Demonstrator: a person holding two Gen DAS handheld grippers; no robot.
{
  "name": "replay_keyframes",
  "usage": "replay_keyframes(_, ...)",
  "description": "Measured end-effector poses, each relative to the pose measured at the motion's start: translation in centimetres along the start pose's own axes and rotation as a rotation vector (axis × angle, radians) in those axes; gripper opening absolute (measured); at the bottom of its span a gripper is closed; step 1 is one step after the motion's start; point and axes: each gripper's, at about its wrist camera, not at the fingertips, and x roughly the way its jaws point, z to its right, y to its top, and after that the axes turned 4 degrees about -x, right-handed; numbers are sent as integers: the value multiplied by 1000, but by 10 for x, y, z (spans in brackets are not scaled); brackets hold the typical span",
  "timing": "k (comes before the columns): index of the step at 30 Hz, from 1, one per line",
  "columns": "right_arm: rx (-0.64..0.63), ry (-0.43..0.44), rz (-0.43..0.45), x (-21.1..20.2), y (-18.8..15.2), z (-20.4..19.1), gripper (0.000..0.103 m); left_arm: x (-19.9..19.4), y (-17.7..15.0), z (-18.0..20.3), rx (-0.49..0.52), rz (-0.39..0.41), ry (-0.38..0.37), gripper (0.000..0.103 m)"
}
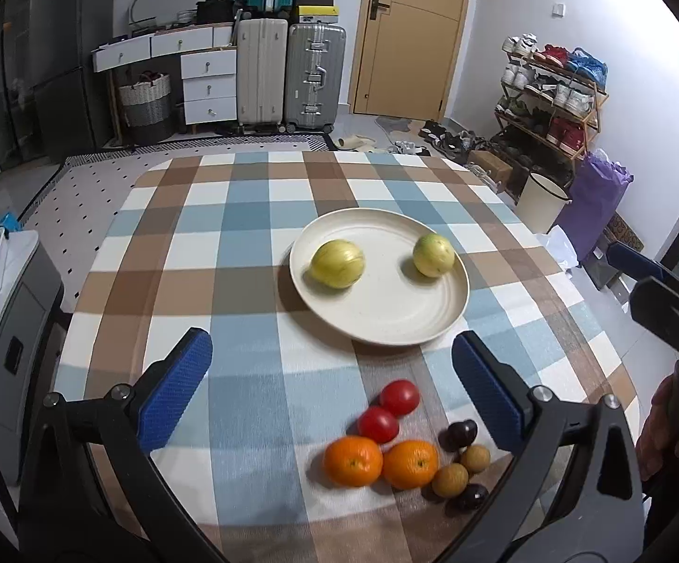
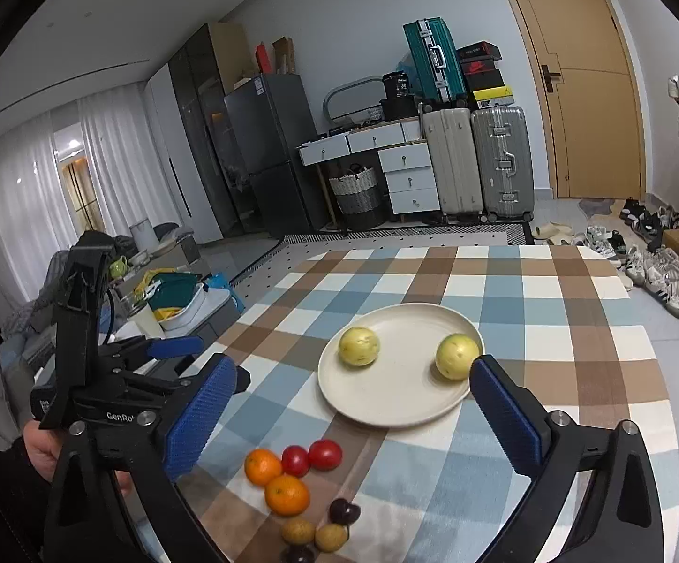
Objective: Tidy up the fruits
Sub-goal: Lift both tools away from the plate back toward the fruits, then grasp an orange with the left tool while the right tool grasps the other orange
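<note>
The checked tablecloth (image 1: pixel 227 253) lay bare on its left half and along the far edge, leaving open room there for a gripper to pass. In the middle the cream plate (image 1: pixel 386 319) stood in the way, with two yellow-green fruits (image 1: pixel 338 263) on it well apart and bare plate between them. Near the front edge the tomatoes (image 1: pixel 388 410), oranges (image 1: pixel 381 463) and small dark and brown fruits (image 1: pixel 461 464) crowded together, touching or nearly so, leaving little gap between them.

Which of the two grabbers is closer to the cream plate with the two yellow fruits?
Hard to call. The left gripper and right gripper, both open, hover short of the plate.
</note>
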Motion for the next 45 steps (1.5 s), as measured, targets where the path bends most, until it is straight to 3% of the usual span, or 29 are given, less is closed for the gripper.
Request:
replay_keyframes(8,-24,-21,-15,-10,-24,-14,103,-4,-30,-4,-17,-31,16,102)
replay_keyframes(16,-12,-14,-49,-6,-43,-18,103,17,-52,-16,-32,-83,14,102)
replay_keyframes(32,-11,-2,-99,11,-49,-18,103,68,-73,-28,-89,-209,-85,101)
replay_keyframes(40,-7,-2,-110,15,-50,-15,103,80,-79,-36,-147,-256,-183,76)
replay_keyframes(42,-8,-2,-109,15,-50,-15,103,82,-78,-36,-151,-267,-220,52)
replay_keyframes(44,-6,-4,-110,15,-49,-15,103,83,-79,-37,-167,-283,-281,38)
replay_keyframes(45,-5,-3,-110,15,-49,-15,103,83,-79,-37,-170,-284,-289,37)
